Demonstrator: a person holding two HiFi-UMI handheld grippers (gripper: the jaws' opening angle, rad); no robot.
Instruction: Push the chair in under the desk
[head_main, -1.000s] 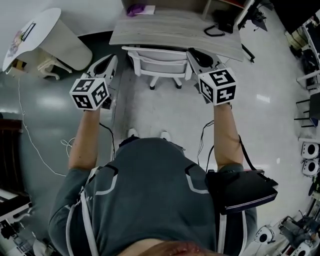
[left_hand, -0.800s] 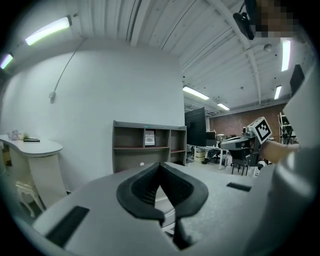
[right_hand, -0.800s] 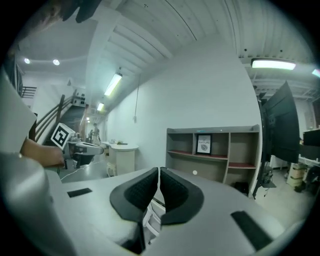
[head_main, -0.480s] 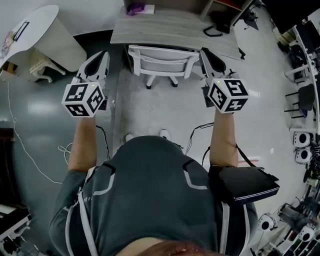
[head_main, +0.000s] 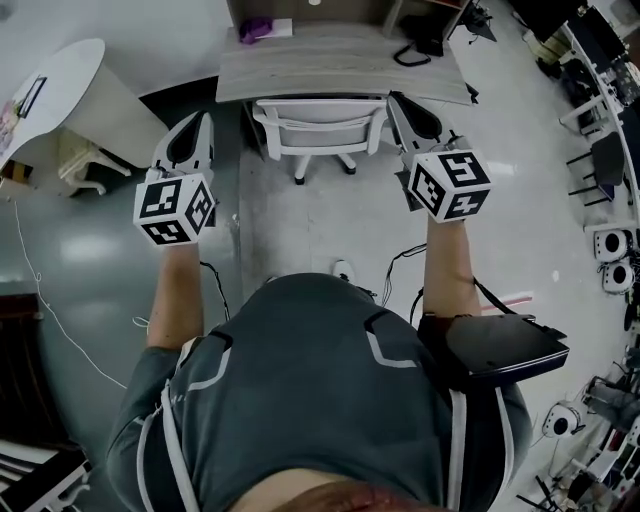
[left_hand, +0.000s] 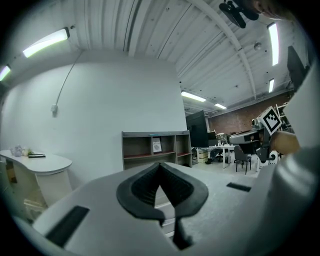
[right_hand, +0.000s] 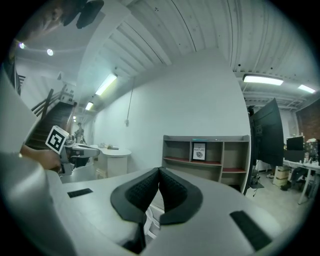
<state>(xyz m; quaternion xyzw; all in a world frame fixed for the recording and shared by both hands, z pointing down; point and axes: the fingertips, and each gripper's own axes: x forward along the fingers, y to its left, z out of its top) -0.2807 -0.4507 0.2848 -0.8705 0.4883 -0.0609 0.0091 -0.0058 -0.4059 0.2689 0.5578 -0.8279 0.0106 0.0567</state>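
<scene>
At the centre of each gripper view, the dark ribbed pads (left_hand: 146, 187) are being pressed flat together. The left gripper (left_hand: 160, 169) is being held fully closed with nothing between its jaws. The right gripper (right_hand: 159, 172), whose jaws have just been closing, is likewise being held closed on nothing. Both are being pointed nearly level toward a grey shelf unit (left_hand: 156, 148) set against a white wall.

In the head view, the two grippers are being carried at arm's length by a person (head_main: 300, 390) in a grey shirt, one to either side of the white chair (head_main: 320, 110). The left gripper is being held apart from the chair's left side. The right one is being held just beside the chair's right corner, and contact there cannot be judged.

The chair is being shown tucked in at the pale wooden desk (head_main: 340, 68). Its backrest is lying along the desk's near edge, and its star base is showing on the floor (head_main: 300, 220) below. A purple object (head_main: 255, 28) and a black looped item (head_main: 410, 52) are being borne on the far part of the desk. A white rounded table (head_main: 60, 75) is being shown at far left, and a black pouch (head_main: 500, 350) is being worn at the person's right hip.
</scene>
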